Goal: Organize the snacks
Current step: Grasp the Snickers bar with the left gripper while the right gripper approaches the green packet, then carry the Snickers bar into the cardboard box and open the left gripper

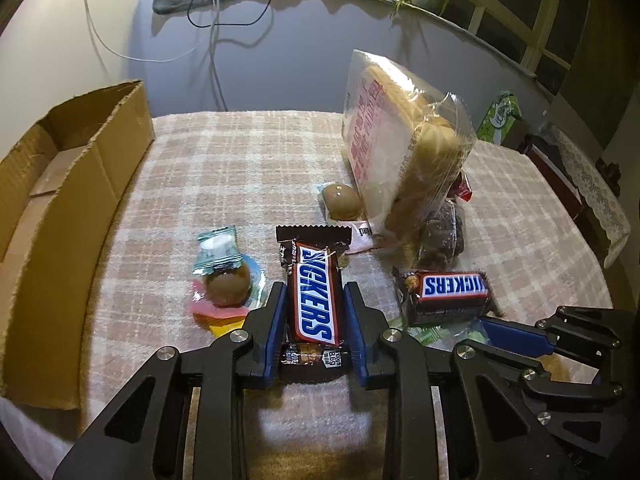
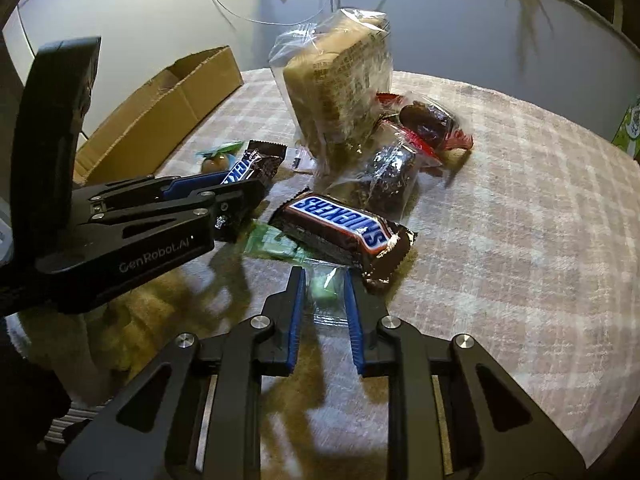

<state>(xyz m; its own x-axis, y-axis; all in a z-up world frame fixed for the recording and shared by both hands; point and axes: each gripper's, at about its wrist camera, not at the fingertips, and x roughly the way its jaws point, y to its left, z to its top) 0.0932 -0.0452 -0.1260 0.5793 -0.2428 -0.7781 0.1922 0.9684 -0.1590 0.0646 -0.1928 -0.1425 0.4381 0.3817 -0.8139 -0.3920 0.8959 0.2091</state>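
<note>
Brown wrappers with blue "SNICKERS" lettering on white mark two bars in our lot. We list the first Snickers bar (image 1: 314, 300) as lying lengthwise between the blue pads of the left gripper (image 1: 314, 304), whose jaws stand narrowly apart and press its sides; small print at its near end we can read only in part. The second Snickers bar (image 2: 340, 232) lies crosswise on the checked tablecloth (image 2: 520, 240), just ahead of the right gripper (image 2: 325, 300). The left tool's black body bears "GenRobot.AI" in the right wrist view.

Other items we count: a tall clear bag of bread (image 1: 396, 148) standing upright with red print too blurred to read; two brown egg-shaped sweets, one (image 1: 342, 200) beside the bread and one (image 1: 228, 286) on a coloured wrapper near the left gripper; a clear-wrapped dark cake (image 2: 390, 176) and a red-wrapped dark piece (image 2: 430, 120) at the foot of the bread; a flat green packet (image 2: 276, 246) partly under the second bar. An open cardboard box (image 1: 60, 184) sits at the left edge of the table, well apart from the held bar. A green carton (image 1: 500, 116) stands far right.

Right gripper: jaws drawn close, clamped on a small clear packet with a green candy (image 2: 326, 290), which rests on the cloth.
</note>
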